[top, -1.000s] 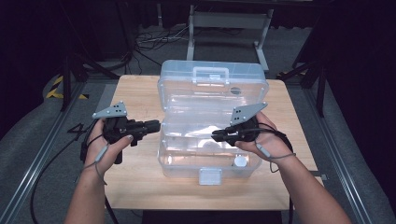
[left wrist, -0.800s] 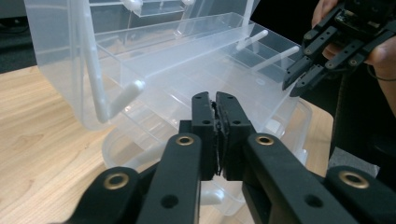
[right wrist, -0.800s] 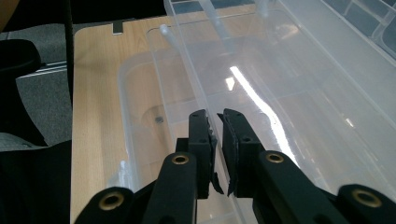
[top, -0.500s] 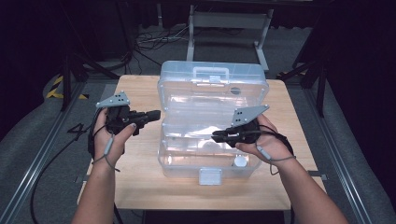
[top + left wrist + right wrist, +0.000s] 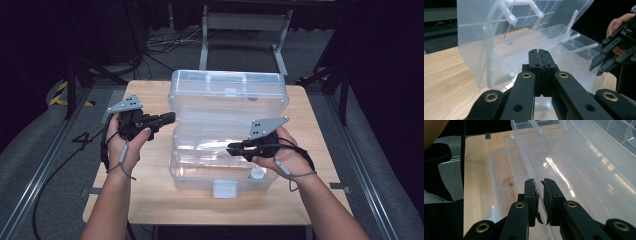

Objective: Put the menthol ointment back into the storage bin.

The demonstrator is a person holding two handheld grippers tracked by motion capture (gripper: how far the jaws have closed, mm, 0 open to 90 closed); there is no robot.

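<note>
A clear plastic box stands on the wooden table with its lid raised at the back. A clear inner tray sits tilted above the base. My right gripper reaches in from the right, and its jaws are pinched on the tray's thin rim. My left gripper hovers at the box's left side. It is shut with nothing between its jaws, which point at the box wall. The right gripper shows at the far right of the left gripper view.
A white latch hangs on the box's front wall. A small white round piece lies inside near the right hand. Beyond the table stand a metal frame and floor cables. Bare wood lies left and in front of the box.
My left gripper has lifted off the box's left side, moved slightly toward the back, and its jaws have come together. The right gripper has held still on the tray.
</note>
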